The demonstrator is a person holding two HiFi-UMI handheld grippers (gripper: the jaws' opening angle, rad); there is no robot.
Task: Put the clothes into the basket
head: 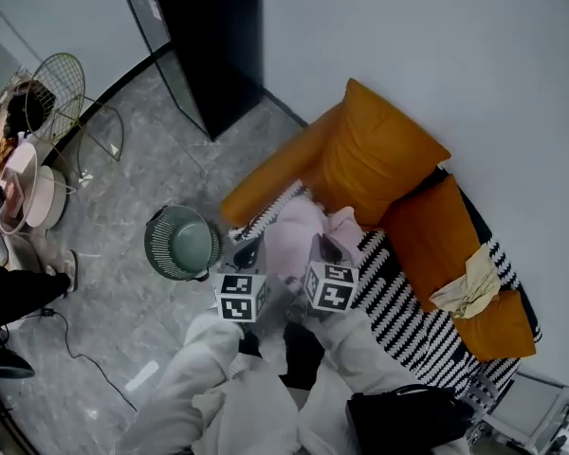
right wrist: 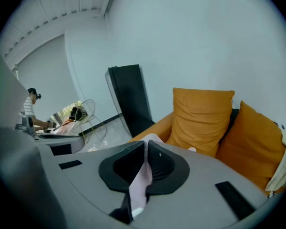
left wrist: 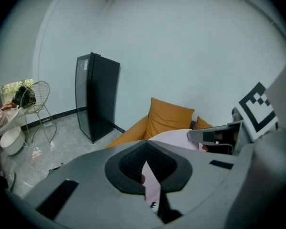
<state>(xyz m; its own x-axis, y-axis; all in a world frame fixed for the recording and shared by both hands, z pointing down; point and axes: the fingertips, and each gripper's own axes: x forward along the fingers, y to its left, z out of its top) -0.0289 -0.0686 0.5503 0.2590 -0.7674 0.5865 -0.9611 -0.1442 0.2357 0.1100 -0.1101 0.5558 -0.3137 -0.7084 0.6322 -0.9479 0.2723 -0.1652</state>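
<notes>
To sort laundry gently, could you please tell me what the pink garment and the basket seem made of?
Pink garment: soft, thin matte fabric, judging by its limp folds. Basket: looks like green slatted plastic or wire; too small to tell.

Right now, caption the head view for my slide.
A pink garment held by left gripper and right gripper over the orange sofa, green basket nearby.

Soft pink cloth garment [head: 294, 235], matt orange fabric cushion [head: 379, 154], polished grey stone floor [head: 123, 301], glossy black cabinet [head: 213, 45], thin metal wire chair [head: 62, 83].
</notes>
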